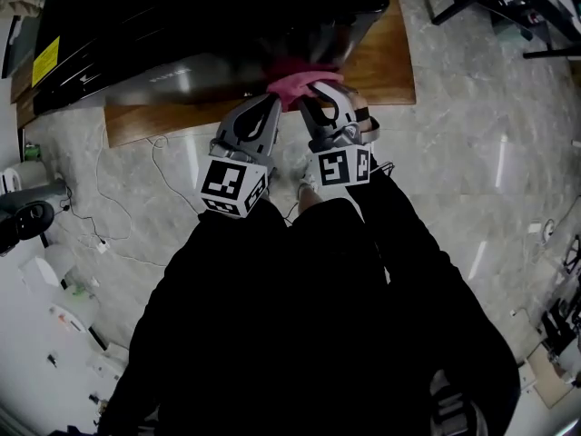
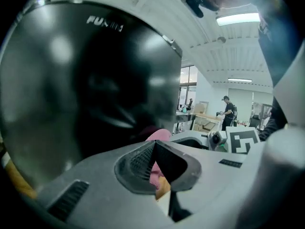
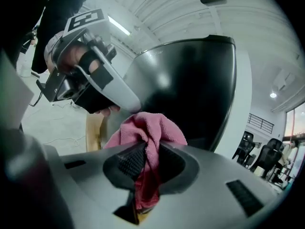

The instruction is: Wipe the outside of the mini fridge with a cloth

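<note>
Near: right gripper (image 3: 148, 151), jaws clamped on a bunched pink cloth (image 3: 145, 128). The left gripper (image 2: 153, 146) sits just beside it on the left, jaws pressed together and apparently holding nothing, with pink showing beyond them. Far: the cloth appears to lie against the lower near face of the black mini fridge (image 1: 182, 25), which stands on a wooden board (image 1: 386, 71). Step judged: wiping that near face. For a good pass, press the wad flat on the glossy panel, sweep in overlapping strokes, and hold the hard jaws off the finish.
</note>
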The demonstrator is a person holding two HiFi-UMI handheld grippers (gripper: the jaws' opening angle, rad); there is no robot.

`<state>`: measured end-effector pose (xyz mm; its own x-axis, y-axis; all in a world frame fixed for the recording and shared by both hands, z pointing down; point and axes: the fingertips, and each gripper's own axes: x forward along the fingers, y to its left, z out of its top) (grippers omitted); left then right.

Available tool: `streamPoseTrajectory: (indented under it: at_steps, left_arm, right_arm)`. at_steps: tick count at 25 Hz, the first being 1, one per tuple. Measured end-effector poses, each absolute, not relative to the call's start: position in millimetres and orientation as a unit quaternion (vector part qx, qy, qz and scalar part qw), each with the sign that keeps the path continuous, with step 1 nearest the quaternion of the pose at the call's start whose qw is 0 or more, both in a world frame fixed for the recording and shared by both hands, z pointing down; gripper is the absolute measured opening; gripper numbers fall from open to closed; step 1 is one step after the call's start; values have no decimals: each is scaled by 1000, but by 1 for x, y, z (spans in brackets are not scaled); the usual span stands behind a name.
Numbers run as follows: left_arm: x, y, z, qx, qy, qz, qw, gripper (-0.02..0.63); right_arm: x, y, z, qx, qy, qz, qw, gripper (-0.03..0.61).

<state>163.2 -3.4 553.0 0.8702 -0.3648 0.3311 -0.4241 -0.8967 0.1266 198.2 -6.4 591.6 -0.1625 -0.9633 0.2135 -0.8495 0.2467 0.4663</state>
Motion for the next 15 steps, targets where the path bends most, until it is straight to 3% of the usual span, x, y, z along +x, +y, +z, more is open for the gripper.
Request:
streamPoseTrajectory:
  at_steps: [4,10,15]
  left_arm:
    - [178,-5,617,949,-196,208,133,6]
    - [185,1,710,923,-175,318,128,6]
    - [185,-2,747,905,-172,360,150,6]
  right_arm:
    - [195,-7,641,581,-763,-99,267,72]
    - [200,-7,718,536,-783,-48,312,72]
    - [199,-8,754,510,-793,-6,333,71]
